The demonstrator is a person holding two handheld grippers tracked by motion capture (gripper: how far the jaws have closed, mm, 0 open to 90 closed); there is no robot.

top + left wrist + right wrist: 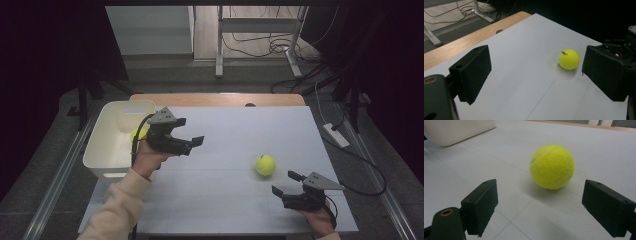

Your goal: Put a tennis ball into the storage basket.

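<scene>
Lining up on the tennis ball (552, 166): right gripper (286, 184) is held wide, empty, just short of it on the desk (220, 200). Ball could be nudged and rolled away by a jaw tip. Left gripper (194, 143) wide, empty, beside the white bin (100, 145).

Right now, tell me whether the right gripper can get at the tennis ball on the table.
Probably yes: the right gripper has its jaws open toward the tennis ball, bare table between them.
</scene>
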